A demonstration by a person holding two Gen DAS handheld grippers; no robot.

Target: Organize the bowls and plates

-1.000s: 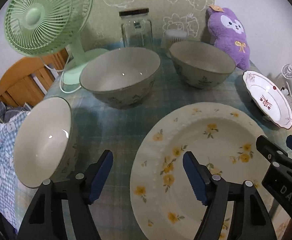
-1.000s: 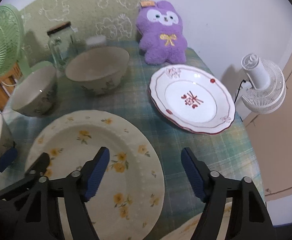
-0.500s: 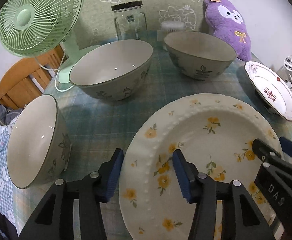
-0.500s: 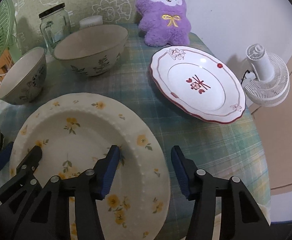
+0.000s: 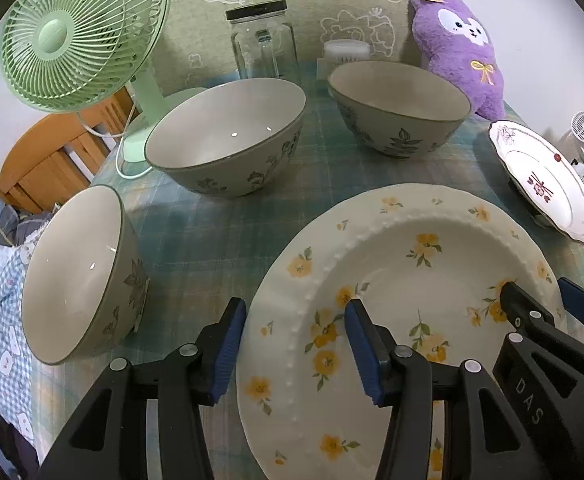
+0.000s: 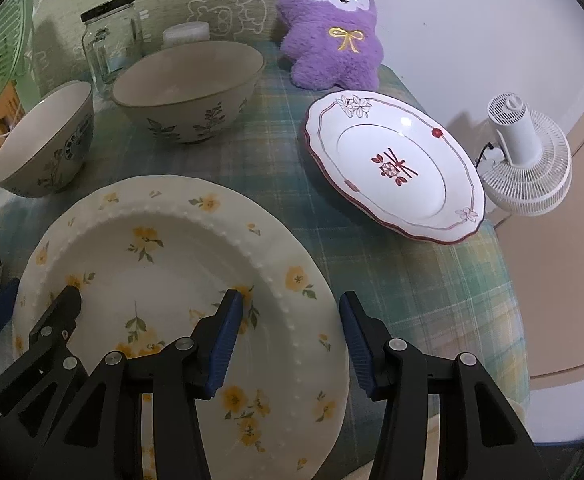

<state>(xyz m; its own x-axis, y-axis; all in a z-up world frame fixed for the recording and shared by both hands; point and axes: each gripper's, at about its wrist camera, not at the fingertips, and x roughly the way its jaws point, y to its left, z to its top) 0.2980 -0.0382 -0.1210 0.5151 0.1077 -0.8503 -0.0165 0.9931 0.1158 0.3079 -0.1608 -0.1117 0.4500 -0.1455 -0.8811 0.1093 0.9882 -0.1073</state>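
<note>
Left claw [image 5: 295,340]: I had its blue-padded jaws spread astride the left rim of the round cream plate with yellow flowers [image 5: 404,280], not yet pressing it.
Right claw [image 6: 289,338]: spread too, I saw it astride that plate's right rim.
Flowered plate: it lay flat on the green plaid tablecloth [image 6: 275,160].
Bowls: three grey leaf-patterned ceramic bowls stood beyond and left of the plate, nearest [image 5: 79,276], middle [image 5: 227,136], far [image 5: 400,106].
White red-trimmed plate [image 6: 392,164]: right of the flowered plate, apart.
</note>
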